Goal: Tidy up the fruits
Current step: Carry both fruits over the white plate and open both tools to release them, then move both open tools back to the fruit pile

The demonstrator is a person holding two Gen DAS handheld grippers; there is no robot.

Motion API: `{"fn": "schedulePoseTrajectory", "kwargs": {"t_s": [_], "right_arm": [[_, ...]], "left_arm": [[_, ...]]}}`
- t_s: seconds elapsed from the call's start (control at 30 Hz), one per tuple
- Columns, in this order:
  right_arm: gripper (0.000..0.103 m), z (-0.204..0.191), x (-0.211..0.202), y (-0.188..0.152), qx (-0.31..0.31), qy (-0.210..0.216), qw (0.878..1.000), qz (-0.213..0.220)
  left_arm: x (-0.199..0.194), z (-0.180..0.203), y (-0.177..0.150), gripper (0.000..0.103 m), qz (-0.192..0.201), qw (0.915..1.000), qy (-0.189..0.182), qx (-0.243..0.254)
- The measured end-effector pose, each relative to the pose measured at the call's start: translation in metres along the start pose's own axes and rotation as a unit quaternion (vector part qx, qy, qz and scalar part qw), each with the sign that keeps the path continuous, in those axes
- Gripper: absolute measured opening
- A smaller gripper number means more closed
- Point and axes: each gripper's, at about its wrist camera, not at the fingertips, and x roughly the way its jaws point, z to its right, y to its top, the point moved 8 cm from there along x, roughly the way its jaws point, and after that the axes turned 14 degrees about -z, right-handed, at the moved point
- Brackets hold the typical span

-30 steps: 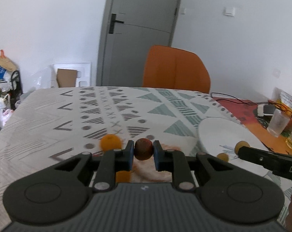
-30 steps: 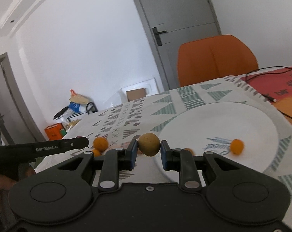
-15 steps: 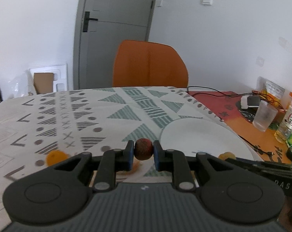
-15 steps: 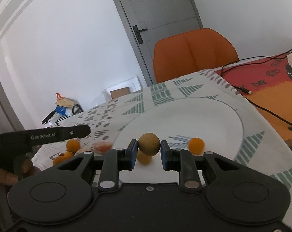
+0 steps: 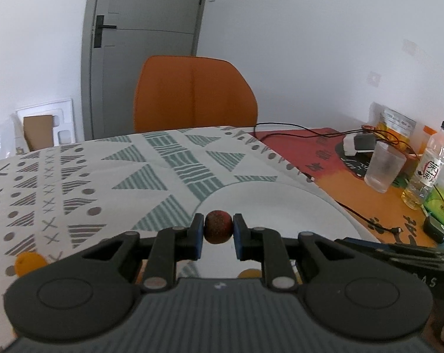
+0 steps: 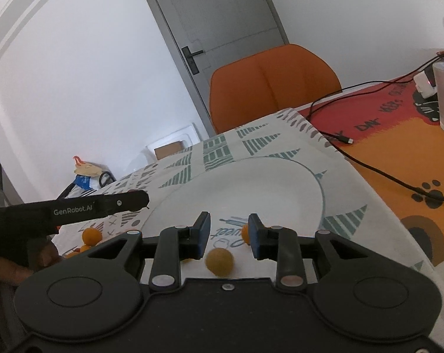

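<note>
Landmark: white plate (image 6: 280, 182).

- Left of plate, on patterned cloth (image 5: 83, 182): three small orange fruits (image 6: 92, 236), clustered, seemingly awaiting transfer.
- Left gripper (image 5: 217, 231): one; clenched on one dark red fruit (image 5: 217, 230), carried above plate's near-left rim, presumably for setting down there.
- Right gripper (image 6: 228, 235): one; jaws just opened, nothing between pads; one tan fruit (image 6: 219, 261) released, lying loose beneath on plate's near part.
- On plate, near front: at least two more orange fruits (image 6: 245, 233), each half-hidden by fingers.
- Right of plate: one glass (image 5: 384, 167), one bottle (image 5: 426, 174), well apart, not part of sorting.
</note>
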Motion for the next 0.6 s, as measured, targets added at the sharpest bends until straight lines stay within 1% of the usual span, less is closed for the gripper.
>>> {"fn": "schedulePoseTrajectory", "kwargs": {"t_s": [0.13,0.33,0.47,0.5,0.6], "right_arm": [[0.030,0.007,0.000,0.000,0.007,-0.004,1.000,-0.001],[0.030,0.012,0.001,0.001,0.013,-0.007,1.000,-0.003],[0.030,0.009,0.002,-0.002,0.012,-0.006,1.000,-0.007],[0.030,0.007,0.003,-0.002,0.010,-0.005,1.000,-0.009],[0.032,-0.001,0.006,-0.003,0.002,-0.002,1.000,-0.013]], "left_arm": [[0.006,0.009,0.002,0.019,-0.003,0.9999,-0.004,0.010],[0.009,0.015,0.005,0.019,-0.003,0.9998,-0.015,0.011],[0.008,0.014,0.004,0.021,-0.005,0.9997,-0.023,0.008],[0.007,0.013,0.003,0.023,-0.006,0.9997,-0.023,0.005],[0.003,0.006,0.003,0.023,-0.008,0.9998,-0.018,-0.003]]}}
